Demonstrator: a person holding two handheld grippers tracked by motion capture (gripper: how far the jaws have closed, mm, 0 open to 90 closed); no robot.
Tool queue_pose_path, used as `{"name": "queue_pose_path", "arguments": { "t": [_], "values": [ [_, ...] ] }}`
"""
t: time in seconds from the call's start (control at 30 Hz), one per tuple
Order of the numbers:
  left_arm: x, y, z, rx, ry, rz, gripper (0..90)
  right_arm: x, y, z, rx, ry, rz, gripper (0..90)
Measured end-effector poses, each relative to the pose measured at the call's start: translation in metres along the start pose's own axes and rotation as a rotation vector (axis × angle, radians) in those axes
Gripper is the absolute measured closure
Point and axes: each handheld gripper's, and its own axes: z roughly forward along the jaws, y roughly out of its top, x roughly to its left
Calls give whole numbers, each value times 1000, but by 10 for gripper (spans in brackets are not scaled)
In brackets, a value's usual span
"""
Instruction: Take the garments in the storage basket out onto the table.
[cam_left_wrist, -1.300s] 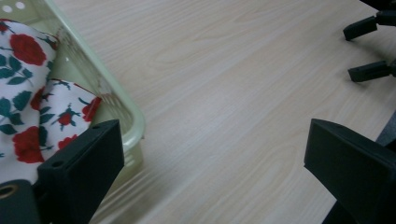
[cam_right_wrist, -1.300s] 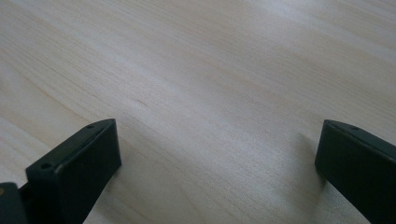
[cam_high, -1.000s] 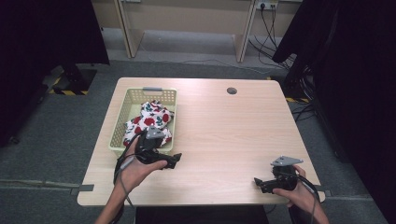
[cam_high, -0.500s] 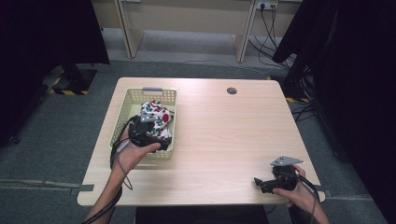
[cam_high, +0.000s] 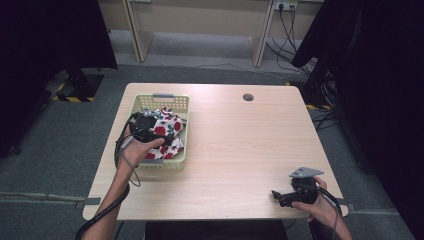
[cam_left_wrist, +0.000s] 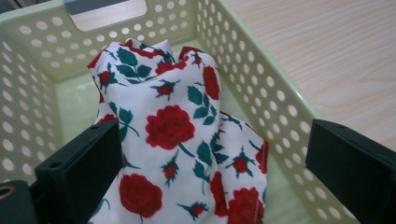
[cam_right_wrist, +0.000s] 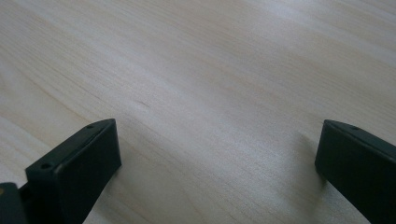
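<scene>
A white cloth with red roses (cam_high: 170, 131) (cam_left_wrist: 177, 140) lies crumpled in a pale green perforated basket (cam_high: 177, 102) (cam_left_wrist: 261, 93) at the table's left. My left gripper (cam_high: 150, 125) (cam_left_wrist: 215, 182) hovers over the basket and is open, its jaws standing wide on either side of the cloth without closing on it. My right gripper (cam_high: 280, 196) (cam_right_wrist: 217, 172) rests near the front right corner of the table, open, with bare wood between its jaws.
The wooden table (cam_high: 240, 145) has a round cable hole (cam_high: 248, 97) near its far edge. Dark curtains hang at both sides, and cables lie on the grey floor behind the table.
My left gripper has moved away from the table's front and up over the basket, above the cloth. The right gripper has stayed in place.
</scene>
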Motion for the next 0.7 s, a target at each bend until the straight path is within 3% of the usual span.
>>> {"name": "queue_pose_path", "arguments": {
  "t": [0.33,0.5,0.7],
  "values": [
    [9,15,33,44,40,-20,28,0,0,1,-4,2,-5,3],
    [14,17,43,61,66,-18,28,0,0,1,-6,5,-9,3],
    [24,12,61,74,80,-46,23,0,1,1,-7,7,-11,3]
  ]
}}
